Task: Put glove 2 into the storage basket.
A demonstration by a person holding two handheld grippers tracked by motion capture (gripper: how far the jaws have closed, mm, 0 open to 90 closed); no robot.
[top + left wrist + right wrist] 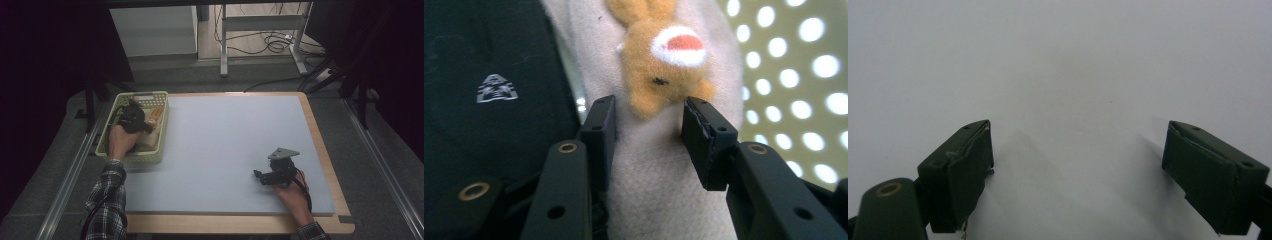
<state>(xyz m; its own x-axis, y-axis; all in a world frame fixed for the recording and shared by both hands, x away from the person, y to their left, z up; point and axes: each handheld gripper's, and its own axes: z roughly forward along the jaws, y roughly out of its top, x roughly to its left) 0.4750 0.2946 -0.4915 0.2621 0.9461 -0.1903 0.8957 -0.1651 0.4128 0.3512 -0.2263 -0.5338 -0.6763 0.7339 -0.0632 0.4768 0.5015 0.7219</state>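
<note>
Fingers (599, 135) of the left gripper (649, 115) are pinched onto a cream cloth item (659, 190), whose soft fabric fills the gap between the two black pads at the lower middle of the left gripper view. Sewn on or lying against that cloth, just above the pads, is an orange plush animal face (664, 60) with a white muzzle and a red nose. A dark item with a small white logo (496, 89) takes up the left of that frame, and the perforated wall of the basket (804, 75) glows at the right.

From the high view, the left gripper (134, 119) sits down inside the pale yellow basket (112, 150) at the left edge of the worktop (225, 145), with the cream cloth item (150, 140) beneath it.

Fingers (965, 165) of the right gripper (1078, 170) stand spread wide with nothing between them, over bare grey worktop surface (1058, 65). That gripper (260, 176) rests at the lower right of the high view, well apart from the basket.
</note>
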